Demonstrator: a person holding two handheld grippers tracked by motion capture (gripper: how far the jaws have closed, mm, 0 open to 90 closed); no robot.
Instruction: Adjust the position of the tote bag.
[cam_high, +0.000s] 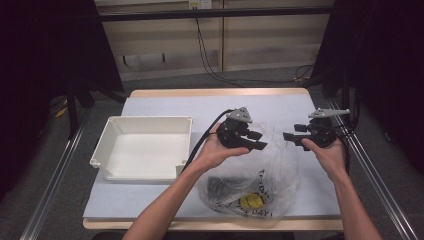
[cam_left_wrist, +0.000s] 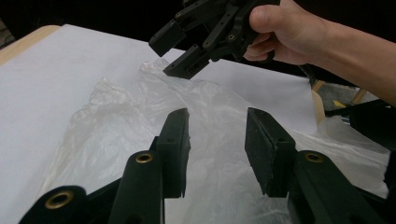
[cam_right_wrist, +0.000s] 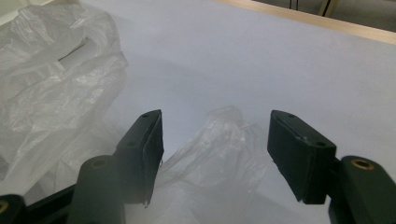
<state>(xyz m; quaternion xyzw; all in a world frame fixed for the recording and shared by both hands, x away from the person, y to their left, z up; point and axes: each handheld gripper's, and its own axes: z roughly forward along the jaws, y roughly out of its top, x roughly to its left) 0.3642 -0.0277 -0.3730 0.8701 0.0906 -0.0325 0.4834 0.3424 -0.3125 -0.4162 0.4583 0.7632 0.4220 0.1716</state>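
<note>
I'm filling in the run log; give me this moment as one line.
left gripper: open, above plastic bag | right gripper: open, bag edge between jaws, ungripped | white tray: empty

A wooden desk (cam_high: 210, 93) is covered by a pale grey-white sheet (cam_high: 165, 107), its light edge left bare along the far side. Grey carpet floor (cam_high: 65, 165) is seen around it. Behind, a wall of beige panels (cam_high: 260, 37) is crossed by a dark horizontal bar (cam_high: 215, 13) — black cables (cam_high: 207, 60) are hung down it and trailed over the floor. Black curtains (cam_high: 45, 50) are drawn at both sides. Metal rails (cam_high: 50, 190) are laid along the left and right. The light is dim and even.
</note>
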